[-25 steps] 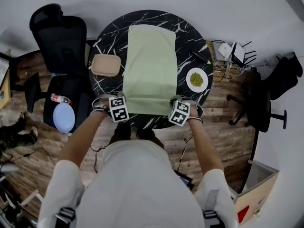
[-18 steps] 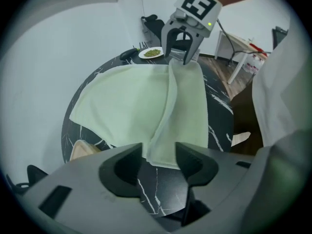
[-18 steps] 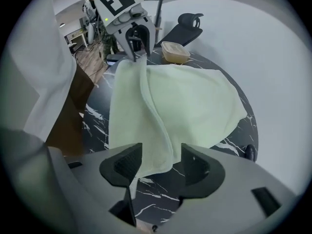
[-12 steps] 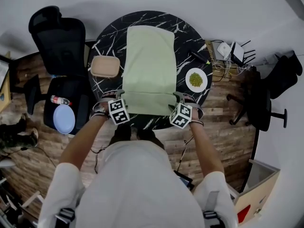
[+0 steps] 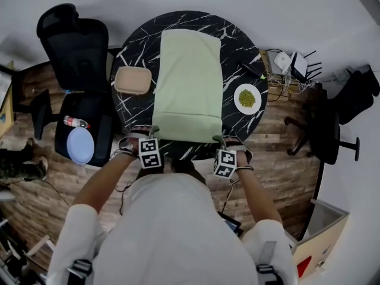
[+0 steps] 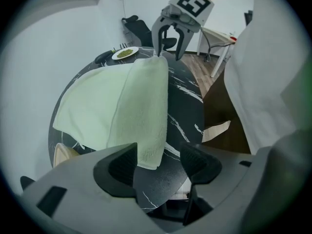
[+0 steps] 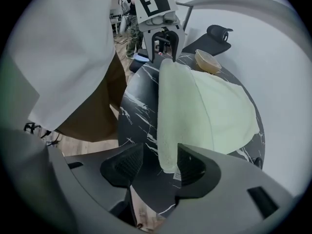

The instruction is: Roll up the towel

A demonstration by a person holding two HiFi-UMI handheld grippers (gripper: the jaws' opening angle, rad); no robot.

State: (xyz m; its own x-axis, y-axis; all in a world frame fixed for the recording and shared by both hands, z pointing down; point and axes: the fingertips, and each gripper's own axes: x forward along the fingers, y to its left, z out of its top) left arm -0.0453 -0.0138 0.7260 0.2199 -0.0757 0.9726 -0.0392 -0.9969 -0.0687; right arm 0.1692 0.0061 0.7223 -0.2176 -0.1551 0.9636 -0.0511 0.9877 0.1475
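A pale green towel [image 5: 189, 76] lies flat on the round black marble table [image 5: 135, 45]. Its near end is turned over into a thick folded band [image 5: 187, 128]. My left gripper [image 5: 149, 138] hovers at the band's left corner and my right gripper [image 5: 221, 141] at its right corner, both pointing steeply down. In the left gripper view the band's corner [image 6: 148, 152] lies between the open jaws of the left gripper [image 6: 158, 165], apart from the pads. In the right gripper view the other corner [image 7: 168, 155] lies between the right gripper's [image 7: 157, 164] jaws. Both pairs of jaws have just been opening, then closing slightly.
A tan bowl [image 5: 132, 80] sits left of the towel. A white plate of green food [image 5: 247, 98] and a black remote-like item [image 5: 252, 70] sit to its right. Black office chairs [image 5: 74, 46] flank the table. A blue plate [image 5: 80, 145] rests on one seat.
Both grippers opened and let go of the towel's near edge, then drew back toward the table's near rim. The turned-over band now lies loose on the towel.
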